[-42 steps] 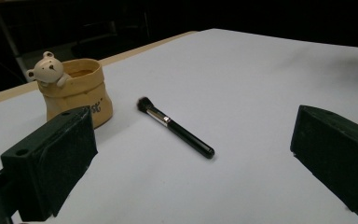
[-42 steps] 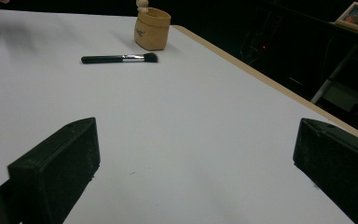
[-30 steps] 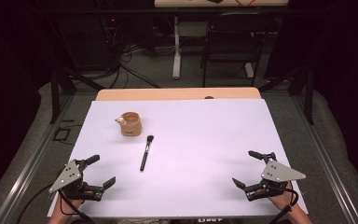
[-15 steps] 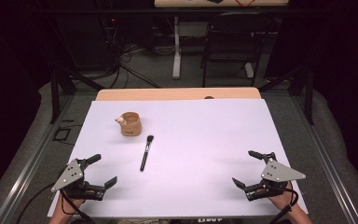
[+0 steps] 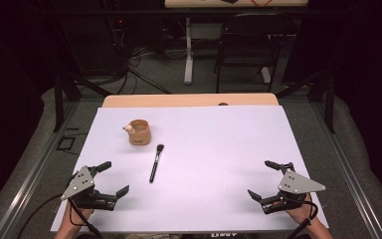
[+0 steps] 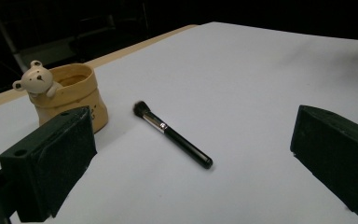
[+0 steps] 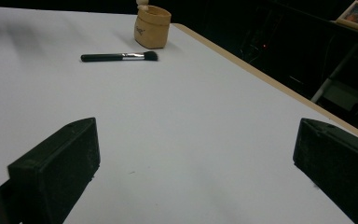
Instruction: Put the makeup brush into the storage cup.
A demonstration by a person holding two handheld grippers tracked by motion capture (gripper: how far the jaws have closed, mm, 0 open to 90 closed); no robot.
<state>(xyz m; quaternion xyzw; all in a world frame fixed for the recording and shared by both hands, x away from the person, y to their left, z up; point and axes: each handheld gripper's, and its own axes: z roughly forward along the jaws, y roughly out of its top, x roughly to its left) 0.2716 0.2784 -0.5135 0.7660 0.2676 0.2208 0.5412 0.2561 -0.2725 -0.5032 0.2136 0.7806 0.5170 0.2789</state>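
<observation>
High view has a pretty simple count: one black-handled makeup brush with a silver ferrule and dark bristles (image 5: 155, 163), one small tan pot with a little cream bear figure perched on its rim (image 5: 139, 132), and two grippers, all on the white-covered table (image 5: 214, 149). Brush lies flat in the left half of the table, bristle end pointing toward the pot, just beside it but not touching. Left gripper (image 5: 116, 178) sits at the near left corner, jaws spread wide, holding nothing and touching nothing; the brush is a bit ahead of it. Right gripper (image 5: 264, 178) is at the near right corner, also wide open and empty, well apart from the brush. Left gripper view gives the clearest look at the brush and the bear, though the near jaw covers the pot's lower corner. Right gripper view cuts the bear off at the top edge, and there's some printing on the pot I can't read. Hands are mostly cut off at the bottom of the high view.
</observation>
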